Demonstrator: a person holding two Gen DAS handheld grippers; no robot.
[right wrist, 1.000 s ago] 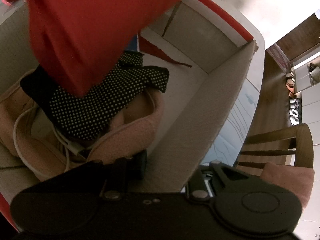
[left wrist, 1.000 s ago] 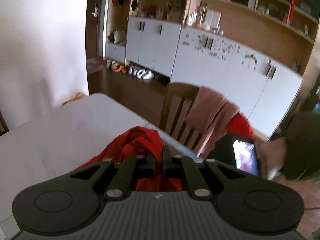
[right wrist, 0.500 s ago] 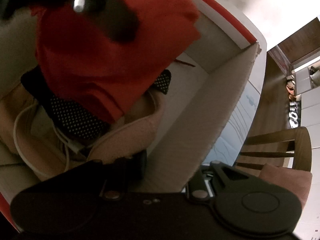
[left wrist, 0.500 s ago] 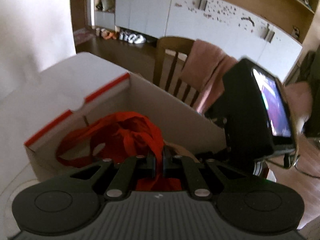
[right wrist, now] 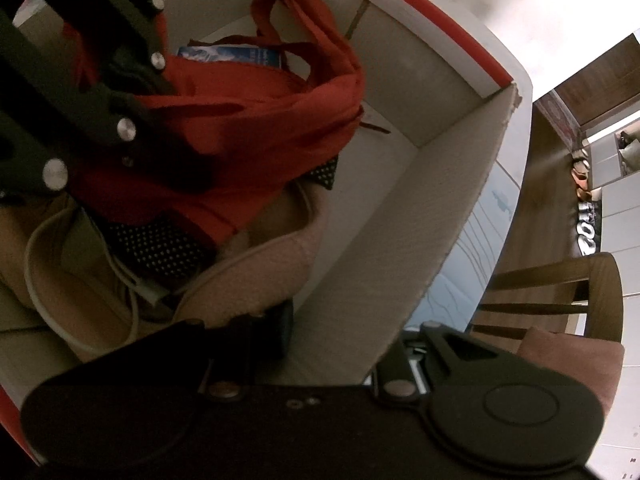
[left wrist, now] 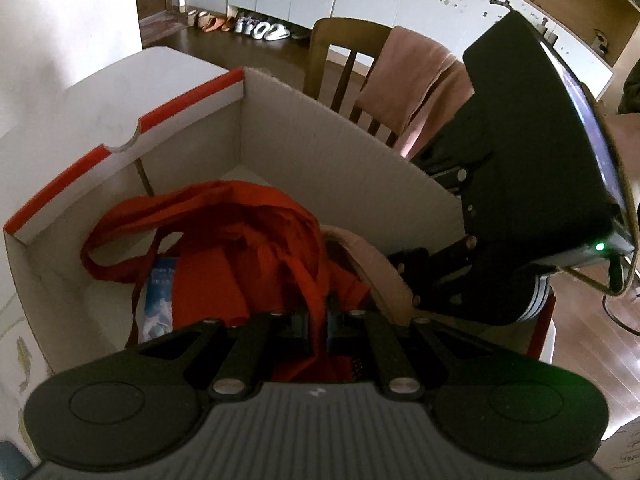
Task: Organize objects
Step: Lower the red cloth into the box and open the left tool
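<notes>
A: Left wrist view: left gripper [left wrist: 318, 322] nearly closed, red cloth bag [left wrist: 240, 248] pinched between the fingers, jaws just easing apart. Bag sits inside the cardboard box [left wrist: 320, 136].

B: Right wrist view adds a polka-dot cloth [right wrist: 160, 244] under it. Right gripper [right wrist: 344, 344] clamps the box wall.

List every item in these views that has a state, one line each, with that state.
Cardboard box: open on top, upright on the table.
Red bag: inside the box, crumpled, pinched by the left tool.
Pink slipper: in the box, partly under the bag.
Dotted black cloth: in the box, mostly covered.
Right tool: clamped on the box wall.
Chair: draped with pink cloth.
</notes>
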